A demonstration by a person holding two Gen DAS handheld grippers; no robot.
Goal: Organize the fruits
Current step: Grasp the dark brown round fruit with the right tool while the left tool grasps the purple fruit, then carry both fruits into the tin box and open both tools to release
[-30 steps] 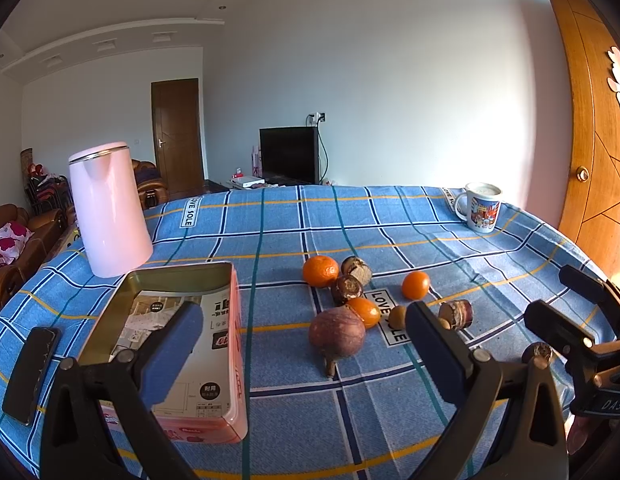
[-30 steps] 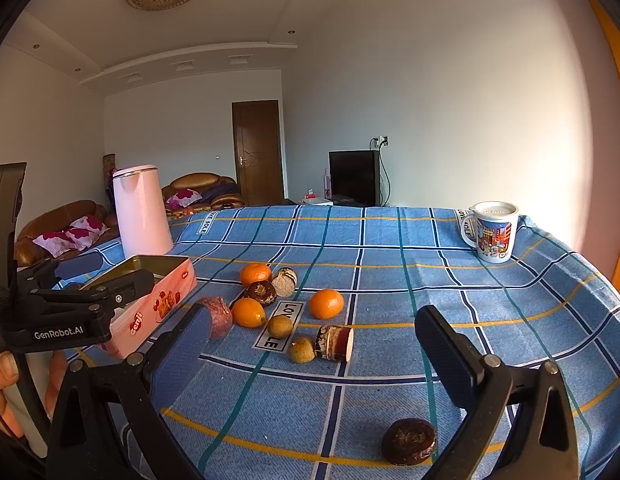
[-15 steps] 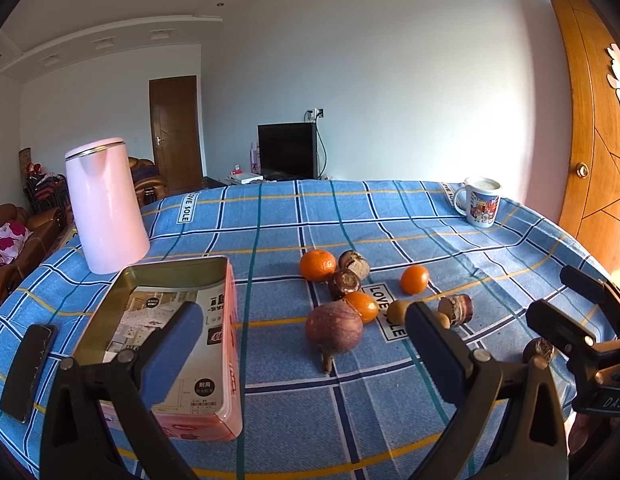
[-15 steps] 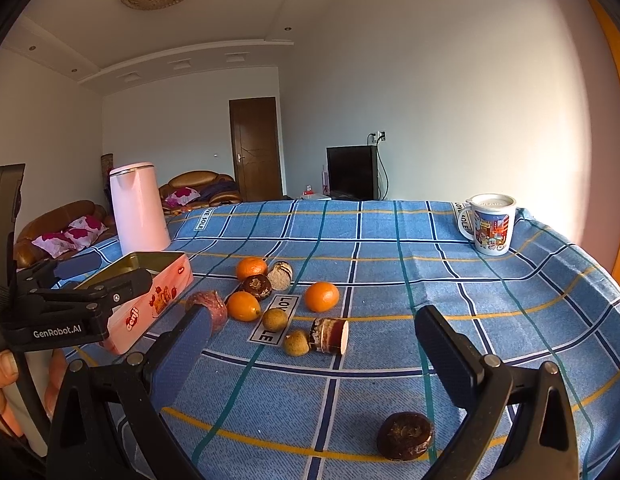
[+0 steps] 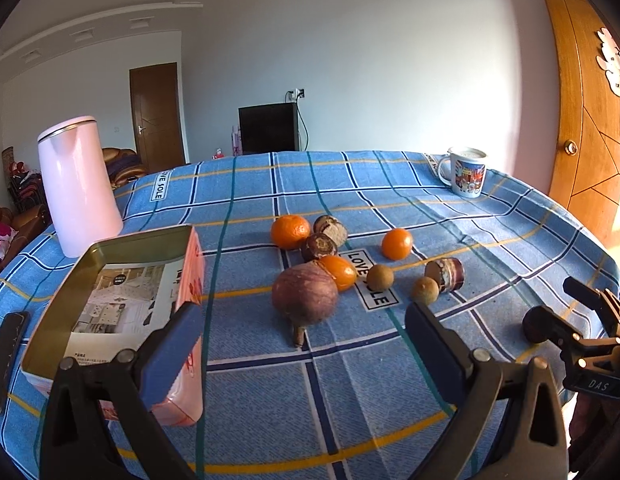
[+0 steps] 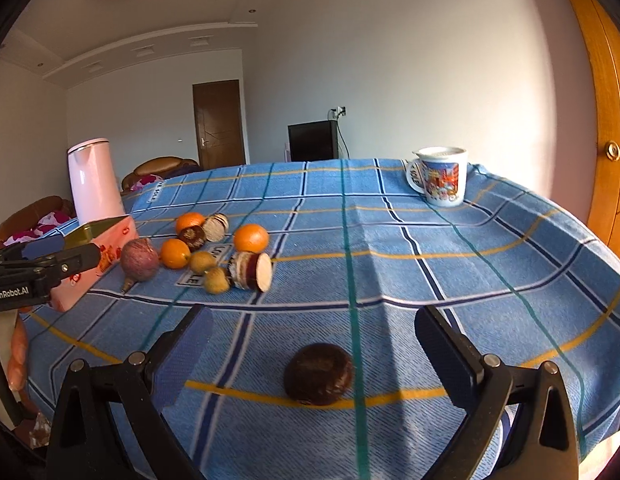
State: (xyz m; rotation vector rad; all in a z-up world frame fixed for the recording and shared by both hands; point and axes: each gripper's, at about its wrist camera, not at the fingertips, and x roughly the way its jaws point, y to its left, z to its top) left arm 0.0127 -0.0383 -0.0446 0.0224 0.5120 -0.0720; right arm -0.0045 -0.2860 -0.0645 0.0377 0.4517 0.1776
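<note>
Nothing was in the tin yet: only a printed sheet lay on its bottom, so as far as the pictures showed, the sorting had not begun and every fruit was left to you. The tin sat at your left on the blue cloth, just in front of the pink kettle.

The fruits lay bunched mid-table: three oranges, a big purple fruit nearest your left gripper, two small brown ones, and some dark cut pieces among them. One dark round fruit lay well apart from the bunch, near the table edge.

Your left gripper hung with its jaws spread wide and nothing between them, pointed at the purple fruit. Your right gripper was likewise wide and unloaded, with the dark fruit lying between its fingers, not yet pinched.

The left view gave you the tin's inside and a black phone-like slab at the far left edge; the right view showed only the tin's pink side wall. The right view alone gave you that stray fruit whole; from the left it was mostly hidden behind your right gripper. Both caught the mug at the far corner.
</note>
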